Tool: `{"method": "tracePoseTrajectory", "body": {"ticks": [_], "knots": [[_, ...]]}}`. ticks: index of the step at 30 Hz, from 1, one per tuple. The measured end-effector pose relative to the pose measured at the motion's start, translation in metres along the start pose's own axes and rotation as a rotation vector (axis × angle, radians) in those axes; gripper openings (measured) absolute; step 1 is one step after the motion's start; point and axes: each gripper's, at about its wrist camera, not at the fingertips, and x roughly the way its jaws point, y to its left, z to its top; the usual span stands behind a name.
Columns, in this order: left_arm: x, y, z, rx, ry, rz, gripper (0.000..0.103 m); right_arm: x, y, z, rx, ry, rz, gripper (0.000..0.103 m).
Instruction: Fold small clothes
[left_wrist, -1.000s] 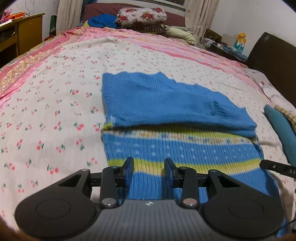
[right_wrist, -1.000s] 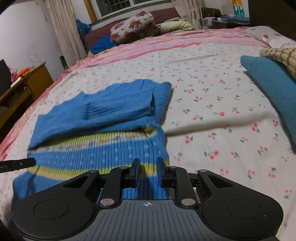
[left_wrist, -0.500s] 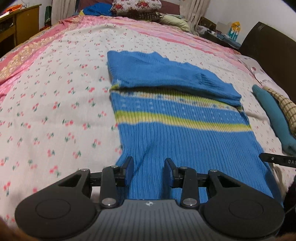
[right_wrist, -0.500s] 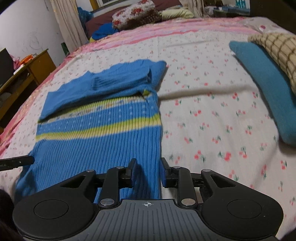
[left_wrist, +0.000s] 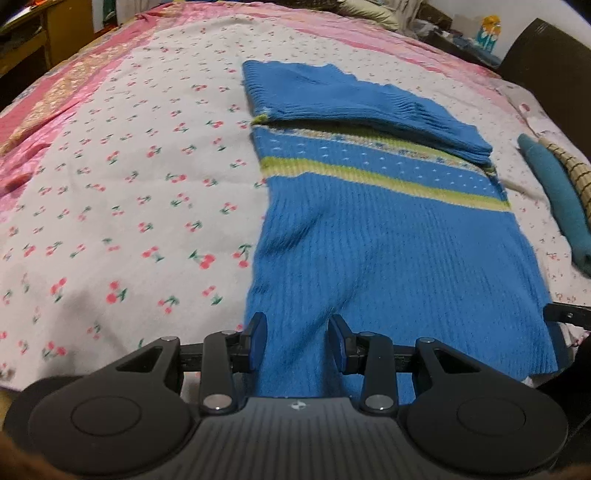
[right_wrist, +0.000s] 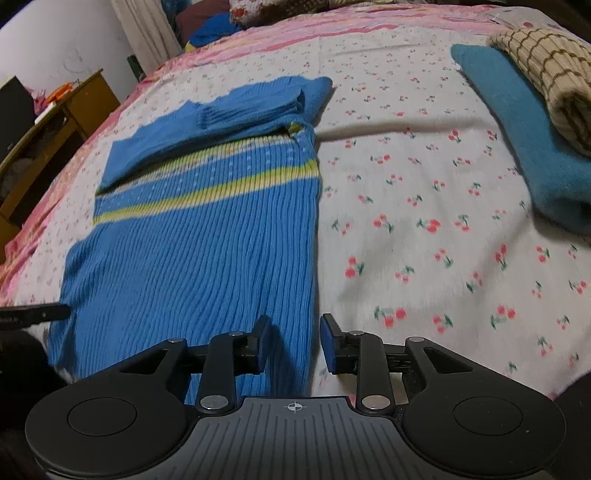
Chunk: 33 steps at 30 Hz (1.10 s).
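A blue knitted sweater (left_wrist: 388, 251) with a yellow-green stripe lies flat on the cherry-print bedsheet (left_wrist: 129, 184). Its upper part (left_wrist: 351, 99) is folded down over the chest. My left gripper (left_wrist: 297, 325) hovers open over the near left corner of the hem, with fabric showing in the gap and the pads apart from it. In the right wrist view the sweater (right_wrist: 203, 251) fills the left half. My right gripper (right_wrist: 295, 325) stands over its near right edge, jaws opening, the edge of the knit between them and untouched.
A folded teal garment (right_wrist: 517, 129) with a beige checked one (right_wrist: 539, 74) on top lies on the bed to the right. A wooden desk (right_wrist: 55, 122) stands beyond the bed's left side. A dark headboard (left_wrist: 535, 48) is at the far right.
Both grippers have drawn back from the yellow stripe to the sweater's near hem and tilted further down. The right gripper's jaws have widened. The sweater has not moved.
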Motion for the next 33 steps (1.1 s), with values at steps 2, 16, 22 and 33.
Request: {"method": "tracePoseTrajectory", "body": {"ticks": [2,16,22,33], "knots": [[-0.002,0.003,-0.003,-0.014,0.014,0.012,0.042,-0.003,-0.002,-0.002,0.01,0.016,0.013,0.032],[0.0,0.01,-0.005,-0.046,0.049,0.026,0.047,-0.012,-0.007,-0.006,0.021,0.06,0.024,0.033],[0.001,0.013,-0.003,-0.073,0.038,0.046,0.046,-0.001,-0.004,-0.006,0.032,0.094,0.066,0.035],[0.008,0.026,0.001,-0.147,0.09,0.0,0.041,-0.001,-0.008,-0.005,0.07,0.088,0.089,0.035]]}}
